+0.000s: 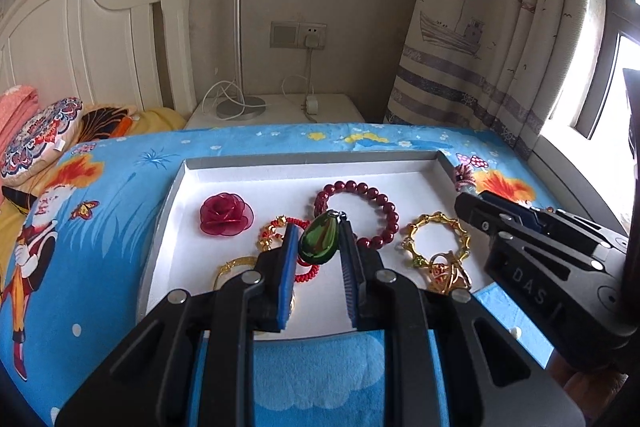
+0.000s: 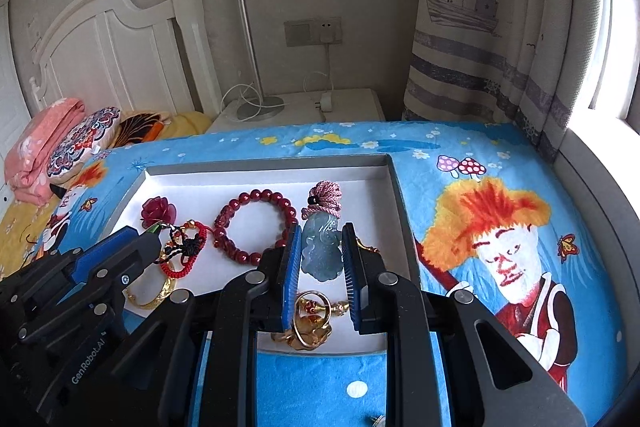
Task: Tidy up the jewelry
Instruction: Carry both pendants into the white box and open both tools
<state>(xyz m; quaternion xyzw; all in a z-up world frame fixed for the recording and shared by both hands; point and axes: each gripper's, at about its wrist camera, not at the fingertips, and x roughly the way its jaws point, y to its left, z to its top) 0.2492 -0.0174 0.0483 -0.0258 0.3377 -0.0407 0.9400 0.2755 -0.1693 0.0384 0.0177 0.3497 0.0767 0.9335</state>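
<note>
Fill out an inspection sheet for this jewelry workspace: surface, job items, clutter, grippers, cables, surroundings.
Surface: blue cartoon blanket on a bed, with a shallow white tray on it.
Job's things: in the tray, red bead bracelet, red fabric rose, gold bamboo bangle, red cord bracelet, gold rings.
Clutter: small metal piece on the blanket.
Grippers: left gripper open around a green pendant; right gripper open around a pale jade pendant.
Cables: white charger cords on the nightstand.
Surroundings: headboard, lamp, curtain, pillows.
</note>
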